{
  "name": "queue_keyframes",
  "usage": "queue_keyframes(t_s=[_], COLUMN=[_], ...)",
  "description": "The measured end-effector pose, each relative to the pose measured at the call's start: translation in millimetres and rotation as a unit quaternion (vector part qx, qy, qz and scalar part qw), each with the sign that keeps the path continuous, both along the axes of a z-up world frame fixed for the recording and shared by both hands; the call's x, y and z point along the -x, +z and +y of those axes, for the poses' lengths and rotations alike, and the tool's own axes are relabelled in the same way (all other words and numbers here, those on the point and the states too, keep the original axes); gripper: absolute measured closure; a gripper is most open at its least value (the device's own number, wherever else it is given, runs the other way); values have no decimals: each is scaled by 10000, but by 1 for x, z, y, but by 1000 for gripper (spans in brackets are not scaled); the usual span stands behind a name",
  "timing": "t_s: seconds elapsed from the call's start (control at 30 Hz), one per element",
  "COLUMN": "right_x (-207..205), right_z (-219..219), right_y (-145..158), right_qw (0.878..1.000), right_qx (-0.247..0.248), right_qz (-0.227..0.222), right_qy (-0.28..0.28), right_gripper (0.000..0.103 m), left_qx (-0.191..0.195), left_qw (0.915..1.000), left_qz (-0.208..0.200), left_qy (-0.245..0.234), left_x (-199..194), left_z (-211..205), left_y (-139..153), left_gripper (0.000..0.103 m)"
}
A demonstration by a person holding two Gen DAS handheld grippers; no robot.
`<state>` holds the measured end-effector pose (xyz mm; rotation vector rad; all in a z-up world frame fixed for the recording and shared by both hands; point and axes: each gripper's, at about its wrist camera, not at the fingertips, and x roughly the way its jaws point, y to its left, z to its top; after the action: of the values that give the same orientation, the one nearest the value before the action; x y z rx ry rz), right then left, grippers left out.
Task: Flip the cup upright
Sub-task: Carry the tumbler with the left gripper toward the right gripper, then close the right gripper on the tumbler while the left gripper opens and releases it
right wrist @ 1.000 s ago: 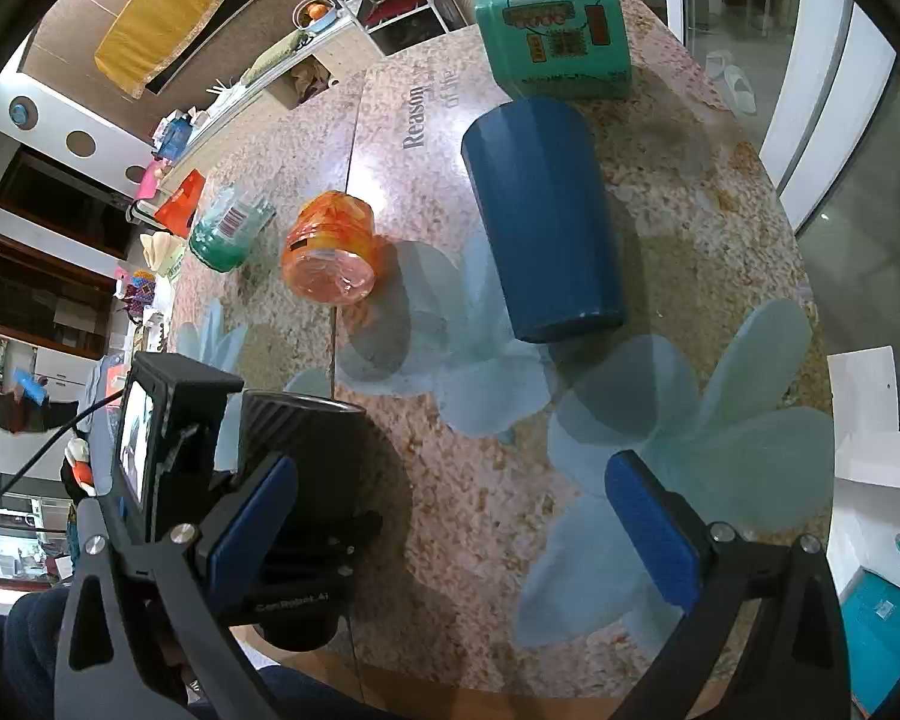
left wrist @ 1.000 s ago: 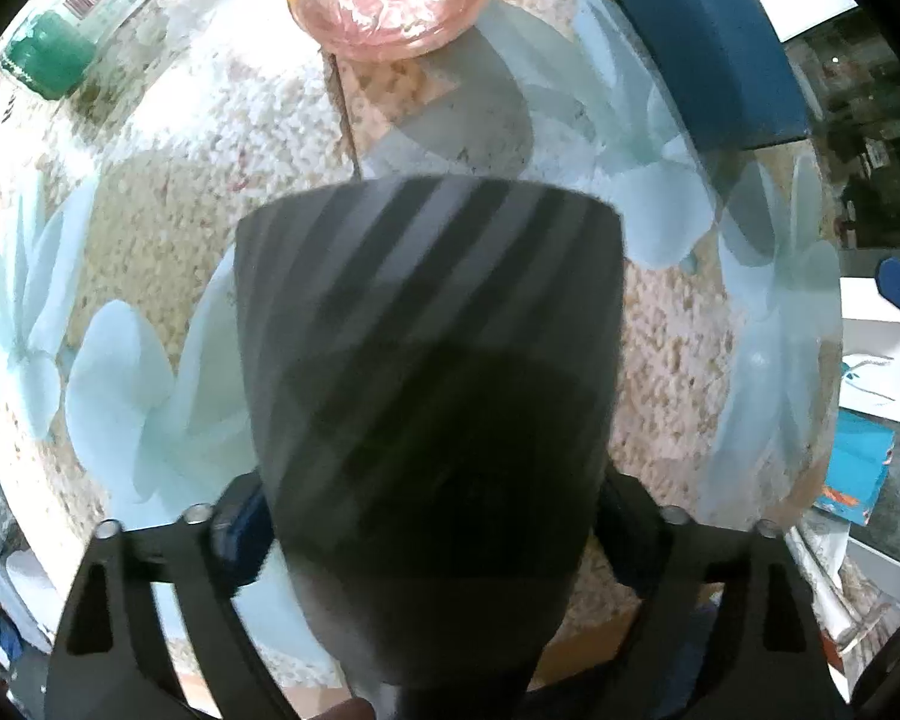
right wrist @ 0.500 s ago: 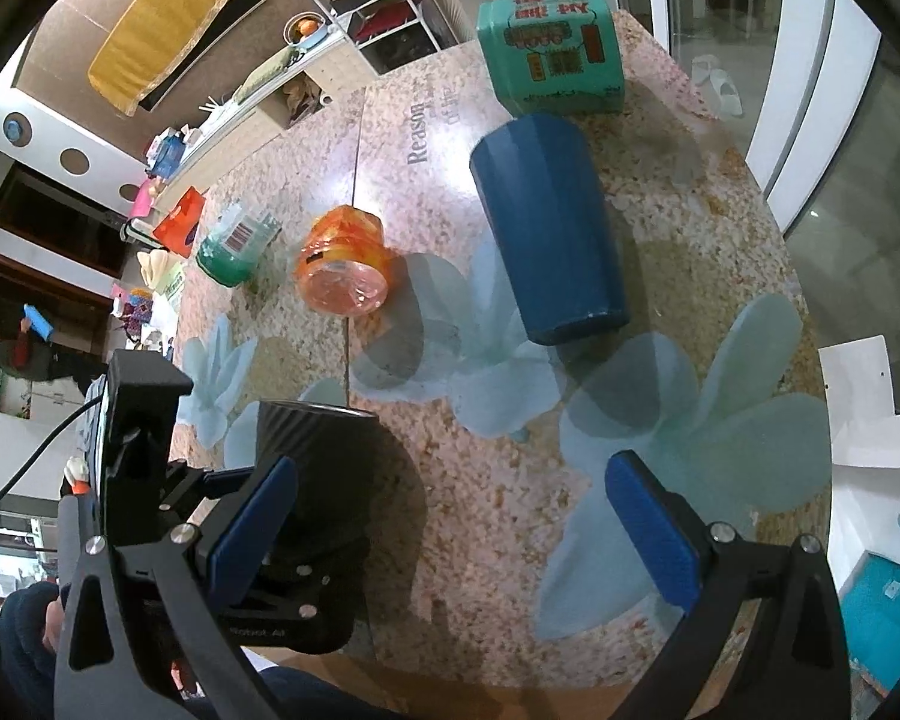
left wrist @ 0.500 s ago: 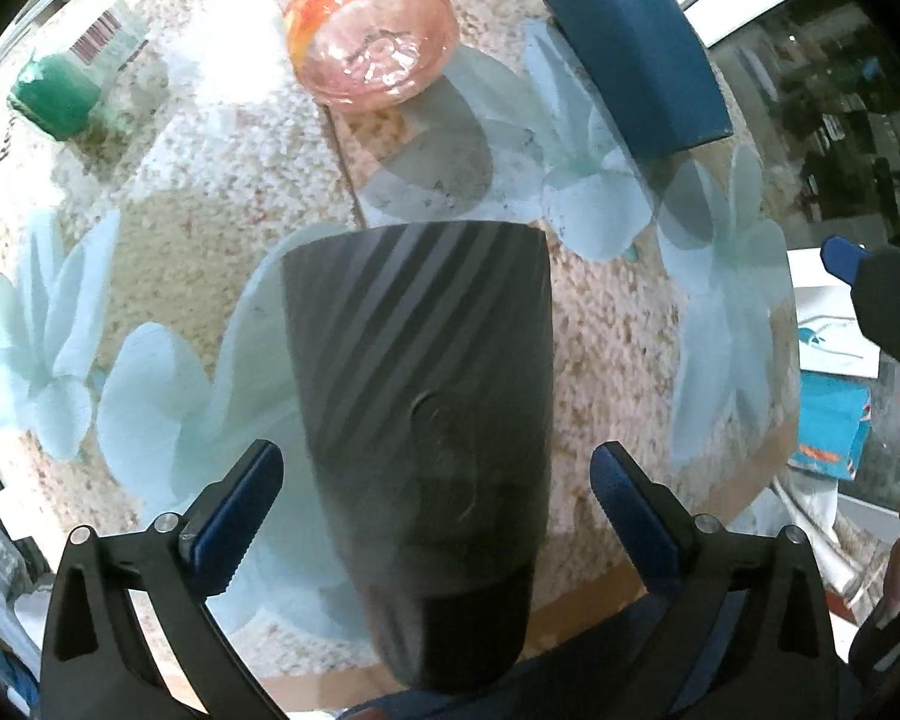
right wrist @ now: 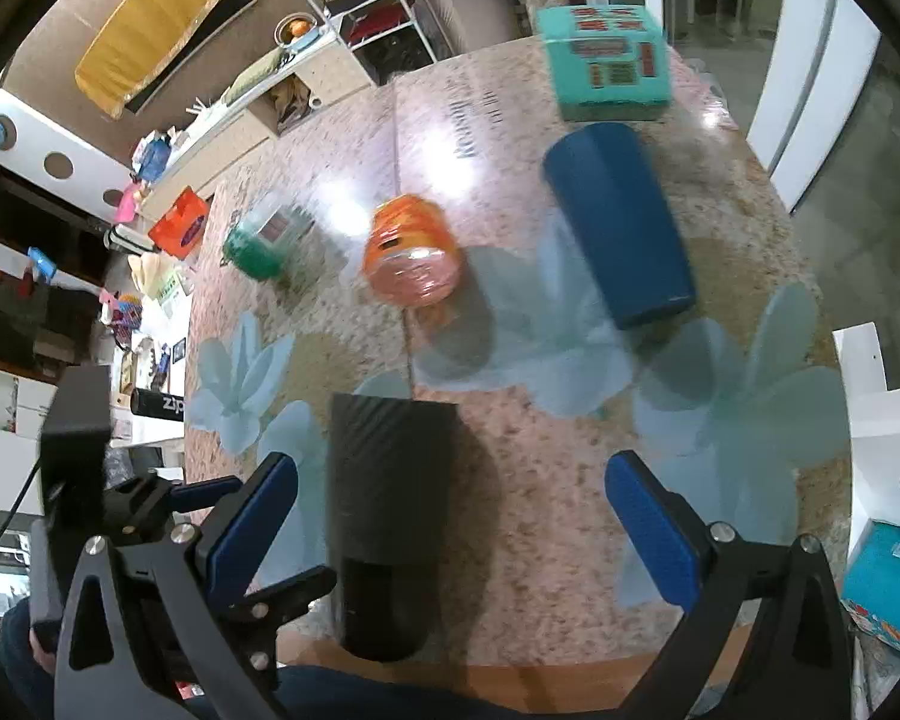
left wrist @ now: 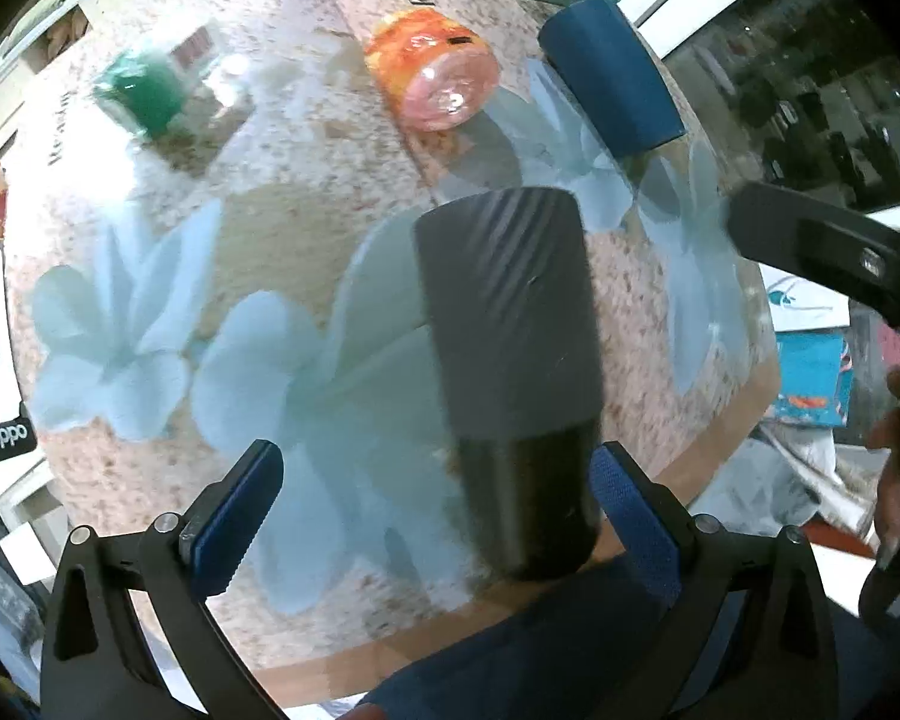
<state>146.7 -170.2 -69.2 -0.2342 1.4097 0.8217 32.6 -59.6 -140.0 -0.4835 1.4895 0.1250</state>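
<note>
A black cup with a carbon-weave pattern (left wrist: 513,354) stands on the table near its front edge, wide end up; it also shows in the right wrist view (right wrist: 387,516). My left gripper (left wrist: 438,516) is open, its blue pads on either side of the cup's lower part and apart from it. My right gripper (right wrist: 450,528) is open and empty above the table's front edge, with the cup just inside its left finger. The left gripper's body shows at the lower left of the right wrist view (right wrist: 150,504).
A dark blue cup (right wrist: 621,222) lies on its side at the far right. An orange-pink cup (right wrist: 411,261) lies on its side in the middle. A green cup (right wrist: 258,243) is at the far left. A teal box (right wrist: 606,63) stands at the back.
My left gripper has let go of the black cup, opened and drawn back from it. The cup stays standing on the table. My right gripper has risen and pulled back a little.
</note>
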Motion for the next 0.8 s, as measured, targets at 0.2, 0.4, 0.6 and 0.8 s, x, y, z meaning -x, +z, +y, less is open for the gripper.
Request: queue_keyframes(t_s=[0.2, 0.4, 0.6, 0.8], right_x=[18, 28, 28, 22], right_z=[34, 59, 73, 72], right_y=[-19, -46, -78, -98], right_qw=[9991, 9969, 9901, 9847], right_qx=[416, 761, 1376, 1638], right_qz=[61, 162, 261, 521], right_qy=[92, 86, 20, -282], right_gripper=[0, 0, 0, 0], left_qx=[103, 320, 286, 464], left_qw=[9999, 9988, 9988, 9982], left_qz=[-28, 41, 132, 180], left_qy=[127, 371, 363, 329], left_x=[32, 54, 57, 61], left_z=[25, 57, 70, 70], left_y=[-2, -16, -30, -40], left_gripper=[0, 0, 0, 0])
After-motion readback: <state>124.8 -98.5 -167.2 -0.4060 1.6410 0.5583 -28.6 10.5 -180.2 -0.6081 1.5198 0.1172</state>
